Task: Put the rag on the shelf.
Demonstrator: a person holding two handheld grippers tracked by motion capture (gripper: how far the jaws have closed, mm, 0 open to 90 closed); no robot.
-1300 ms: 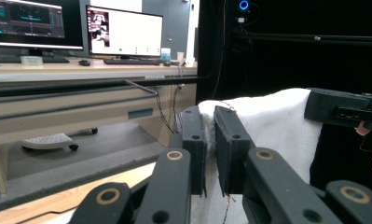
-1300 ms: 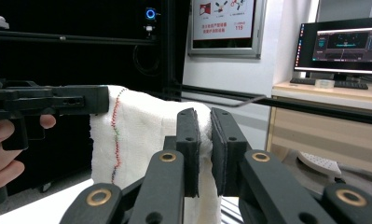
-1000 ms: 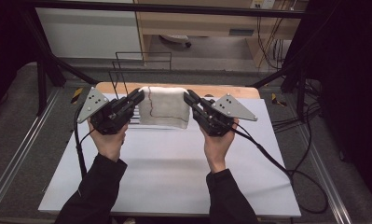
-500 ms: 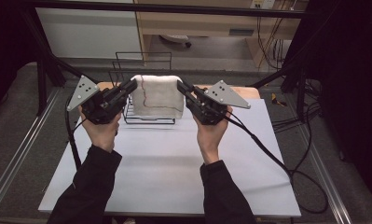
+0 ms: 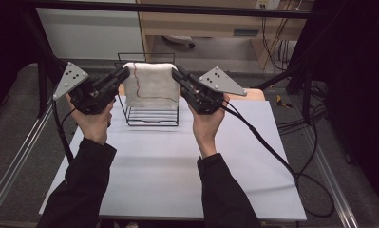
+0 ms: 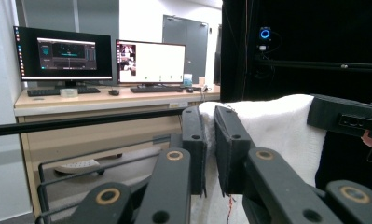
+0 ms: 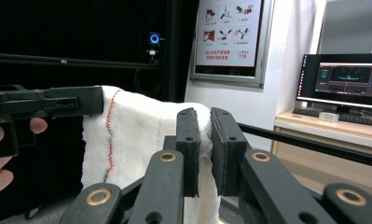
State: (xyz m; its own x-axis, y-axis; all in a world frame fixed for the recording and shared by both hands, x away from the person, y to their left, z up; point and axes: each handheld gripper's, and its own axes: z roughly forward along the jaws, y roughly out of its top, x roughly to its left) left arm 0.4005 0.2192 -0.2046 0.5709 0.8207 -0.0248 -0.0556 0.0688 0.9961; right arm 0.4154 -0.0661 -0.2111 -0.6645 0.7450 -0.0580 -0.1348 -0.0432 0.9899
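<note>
Your left tongs [image 5: 122, 75] and right tongs [image 5: 177, 76] each pinch a top corner of the white knitted cloth [image 5: 151, 85], hanging between them above the black wire rack [image 5: 151, 116].

- Table [image 5: 168, 180]: white top, centre.
- Desk [image 6: 95, 100], far side: two lit monitors [image 6: 65, 52], keyboard [image 6: 58, 91], mouse [image 6: 113, 92].
- Poster [image 7: 228, 35] on wall.
- Cables [image 5: 296, 126] on floor, right.

- The towel [image 5: 151, 85] you held was white cloth, coarse-woven, with coloured stitching.
- Your grippers' jaws looked matt black plastic.
- At frame centre, the rack [image 5: 151, 114] was thin black wire.
- The table [image 5: 177, 171] was smooth, matt white.
</note>
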